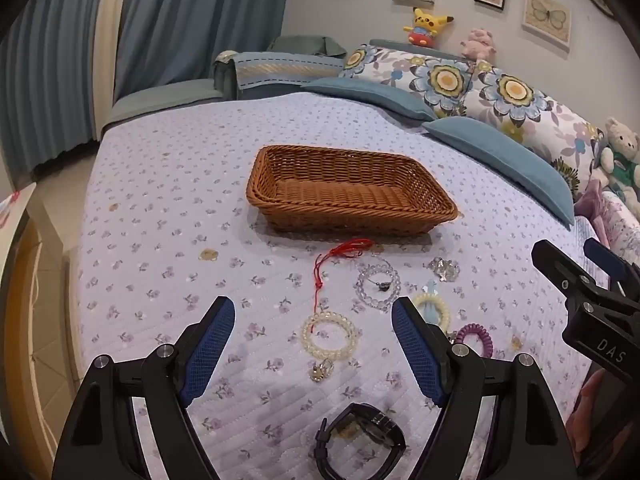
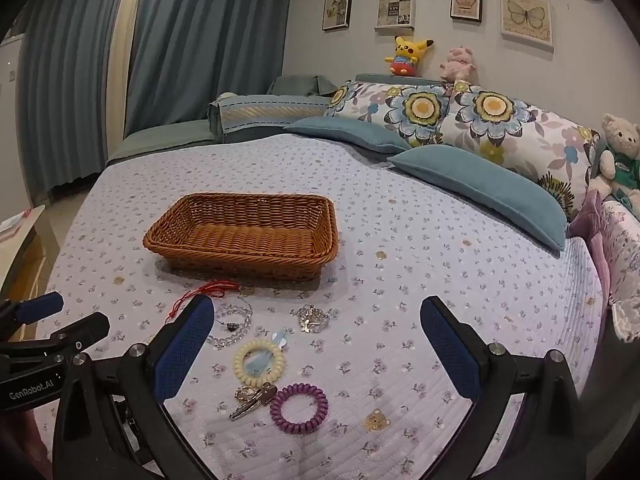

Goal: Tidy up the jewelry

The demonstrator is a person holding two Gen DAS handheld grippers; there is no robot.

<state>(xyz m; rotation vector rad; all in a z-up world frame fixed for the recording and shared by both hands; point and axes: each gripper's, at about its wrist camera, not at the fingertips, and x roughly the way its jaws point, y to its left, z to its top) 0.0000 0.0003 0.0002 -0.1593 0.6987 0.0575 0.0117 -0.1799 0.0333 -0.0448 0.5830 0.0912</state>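
Observation:
An empty brown wicker basket (image 1: 348, 190) (image 2: 244, 236) sits on the bed. In front of it lies jewelry: a red cord (image 1: 334, 258), a clear bead bracelet (image 1: 378, 286) (image 2: 234, 326), a cream bead bracelet (image 1: 330, 338), a crystal brooch (image 1: 444, 269) (image 2: 314, 319), a cream coil band (image 2: 260, 362), a purple coil band (image 2: 299, 408), a metal hair clip (image 2: 252, 400) and a black watch (image 1: 360, 444). My left gripper (image 1: 314, 352) is open above the cream bracelet. My right gripper (image 2: 318, 352) is open above the coil bands.
The bed has a lilac floral quilt (image 2: 440, 280). Blue cushions (image 2: 480, 188) and floral pillows (image 2: 440, 116) line the far right side, with plush toys (image 2: 616, 152) beside them. Curtains (image 2: 180, 40) hang at the back left. The bed's left edge drops to the floor.

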